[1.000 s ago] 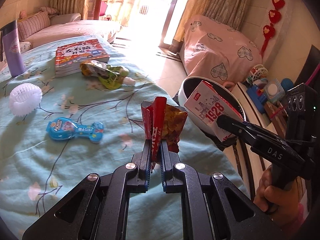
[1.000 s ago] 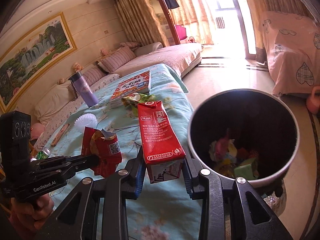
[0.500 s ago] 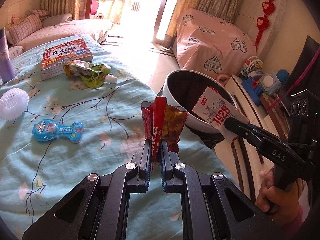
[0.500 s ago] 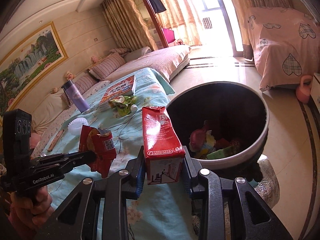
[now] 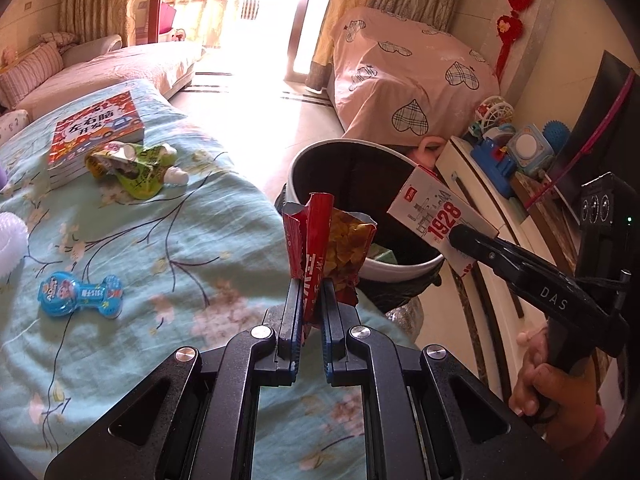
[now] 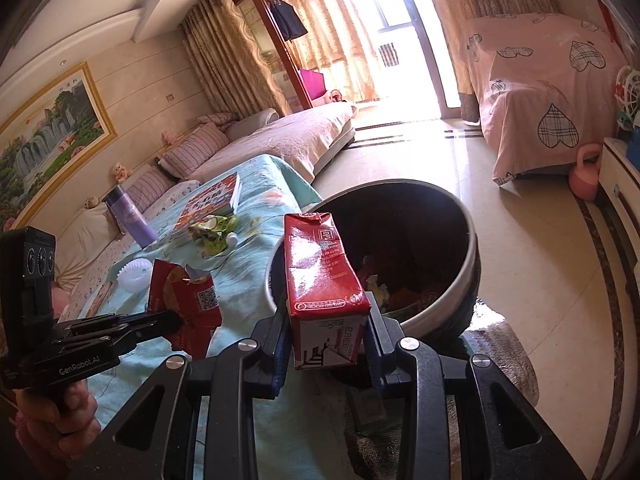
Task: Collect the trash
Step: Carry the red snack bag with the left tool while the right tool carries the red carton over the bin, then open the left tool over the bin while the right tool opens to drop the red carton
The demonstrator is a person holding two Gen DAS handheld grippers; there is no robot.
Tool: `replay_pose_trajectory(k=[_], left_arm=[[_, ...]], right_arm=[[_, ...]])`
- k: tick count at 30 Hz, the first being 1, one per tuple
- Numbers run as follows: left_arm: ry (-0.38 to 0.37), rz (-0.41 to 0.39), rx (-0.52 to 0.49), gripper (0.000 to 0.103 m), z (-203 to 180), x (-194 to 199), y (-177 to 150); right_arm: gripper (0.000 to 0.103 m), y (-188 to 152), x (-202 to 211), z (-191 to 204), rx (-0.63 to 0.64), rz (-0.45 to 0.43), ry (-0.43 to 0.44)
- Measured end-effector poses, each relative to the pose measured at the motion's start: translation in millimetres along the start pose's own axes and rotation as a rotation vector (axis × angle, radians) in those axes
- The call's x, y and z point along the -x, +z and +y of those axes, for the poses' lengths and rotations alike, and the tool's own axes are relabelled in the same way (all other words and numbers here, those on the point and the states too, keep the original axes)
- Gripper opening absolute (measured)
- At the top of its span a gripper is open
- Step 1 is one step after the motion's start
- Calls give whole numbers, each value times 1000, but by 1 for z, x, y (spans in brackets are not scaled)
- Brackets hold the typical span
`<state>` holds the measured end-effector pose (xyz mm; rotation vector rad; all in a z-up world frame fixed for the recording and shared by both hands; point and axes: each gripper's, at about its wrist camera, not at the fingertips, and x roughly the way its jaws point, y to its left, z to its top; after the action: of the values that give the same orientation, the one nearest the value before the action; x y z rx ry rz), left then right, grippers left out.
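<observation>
My left gripper [image 5: 308, 300] is shut on a red and yellow snack wrapper [image 5: 324, 240], held upright over the table's edge beside the trash bin [image 5: 400, 270]. The same wrapper [image 6: 188, 300] and left gripper [image 6: 168, 318] show at the left of the right wrist view. My right gripper [image 6: 326, 320] is shut on a red and white drink carton [image 6: 320, 276], which hangs at the bin's near rim [image 6: 440, 304]. That carton [image 5: 436, 216] also appears over the bin in the left wrist view. Several pieces of trash lie inside the bin.
On the teal floral tablecloth [image 5: 160, 240] lie a green crumpled pouch [image 5: 132, 164], a blue candy packet [image 5: 80, 290], a picture book [image 5: 96, 132], a white ball [image 5: 10, 244] and a purple bottle [image 6: 128, 216]. A white cabinet [image 5: 480, 200] with toys stands right of the bin.
Both grippers have moved across the table toward the bin with their loads. The bin looms larger and nearer in both views, and the carton now hangs at its rim.
</observation>
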<state>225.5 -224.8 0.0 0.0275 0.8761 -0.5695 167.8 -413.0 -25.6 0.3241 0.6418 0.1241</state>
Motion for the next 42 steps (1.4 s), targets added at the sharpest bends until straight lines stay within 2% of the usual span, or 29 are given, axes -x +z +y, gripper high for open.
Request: replay_pose_trajectory(k=[17, 32, 35, 37, 40, 41, 42], left_arm=[[-14, 32, -61, 7, -32, -40, 50], [-17, 103, -64, 8, -38, -78, 66], [-16, 107, -66, 14, -39, -81, 69], [-19, 109, -65, 16, -39, -83, 70], [-27, 113, -61, 28, -37, -82, 70], [-28, 109, -59, 40, -36, -80, 69], [-26, 102, -57, 49, -35, -78, 68]], right_arm=[[33, 26, -11, -24, -8, 13, -45], [33, 38, -33, -40, -15, 61, -75], [33, 40, -38, -44, -22, 71, -77], [33, 41, -41, -46, -29, 78, -76], [35, 44, -45, -48, -31, 91, -67], [35, 44, -45, -49, -34, 89, -68], [42, 44, -44, -49, -40, 87, -67]])
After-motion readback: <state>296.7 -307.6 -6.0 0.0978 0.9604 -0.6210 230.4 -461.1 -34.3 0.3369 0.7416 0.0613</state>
